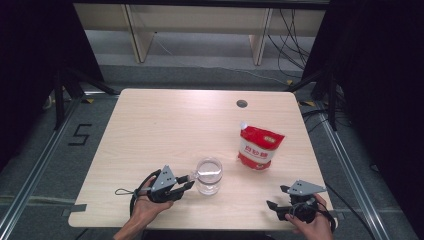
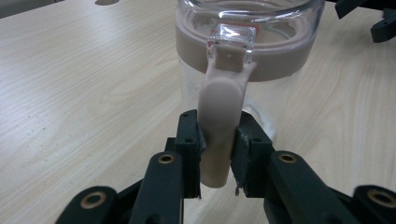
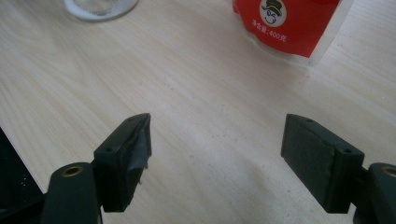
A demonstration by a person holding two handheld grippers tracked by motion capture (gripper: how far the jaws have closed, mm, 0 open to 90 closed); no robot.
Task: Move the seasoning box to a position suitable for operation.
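A: Where is the jar (image 1: 209,175)?
B: Near the table's (image 1: 165,125) front edge, at about 3 o'clock from the left gripper (image 1: 183,183), whose jaws are clamped on the lid's tab (image 2: 218,126).
A: And the right gripper (image 1: 278,196)?
B: Jaws wide apart, empty. The bag (image 1: 260,146) stands at its 11 o'clock, nearer to it than the jar.
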